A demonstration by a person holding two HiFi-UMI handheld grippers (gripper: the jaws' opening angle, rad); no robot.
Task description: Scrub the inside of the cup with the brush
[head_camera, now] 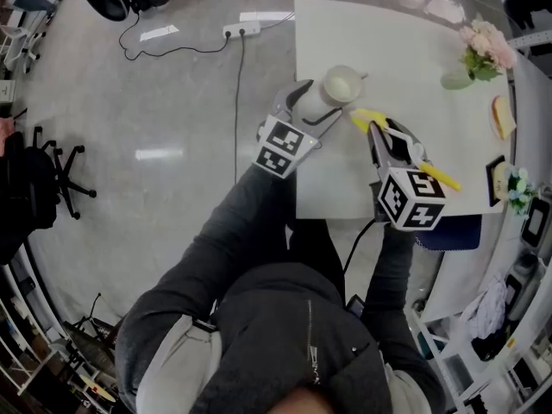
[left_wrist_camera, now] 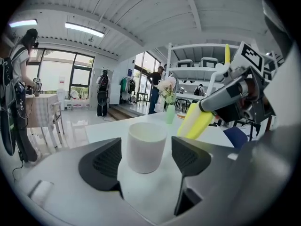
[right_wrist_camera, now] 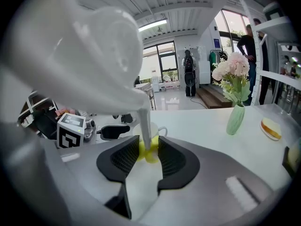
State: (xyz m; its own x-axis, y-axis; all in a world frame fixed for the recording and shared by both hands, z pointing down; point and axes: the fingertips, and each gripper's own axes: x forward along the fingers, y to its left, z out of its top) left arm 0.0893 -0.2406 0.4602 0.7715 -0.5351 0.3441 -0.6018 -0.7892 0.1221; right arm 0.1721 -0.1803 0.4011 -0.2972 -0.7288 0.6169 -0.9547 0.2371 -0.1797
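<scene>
A white cup (head_camera: 342, 84) stands upright near the left edge of the white table (head_camera: 414, 50). My left gripper (head_camera: 319, 103) straddles it. In the left gripper view the cup (left_wrist_camera: 146, 145) sits between the two black pads (left_wrist_camera: 106, 161), with a thin gap on each side, so that gripper (left_wrist_camera: 148, 158) is open. My right gripper (head_camera: 378, 132) is shut on a yellow and white brush (head_camera: 366, 117), whose yellow head (left_wrist_camera: 197, 121) hangs just right of the cup, outside it. The right gripper (right_wrist_camera: 149, 152) pinches the brush (right_wrist_camera: 150, 154), with the cup (right_wrist_camera: 155, 126) behind it.
A green vase of pink flowers (head_camera: 483, 54) stands at the table's far right, with a piece of bread (head_camera: 503, 115) near it. A blue seat (head_camera: 448, 231) sits below the table's near edge. On the floor lie a power strip (head_camera: 240, 31) and cables. An office chair (head_camera: 52, 171) stands left.
</scene>
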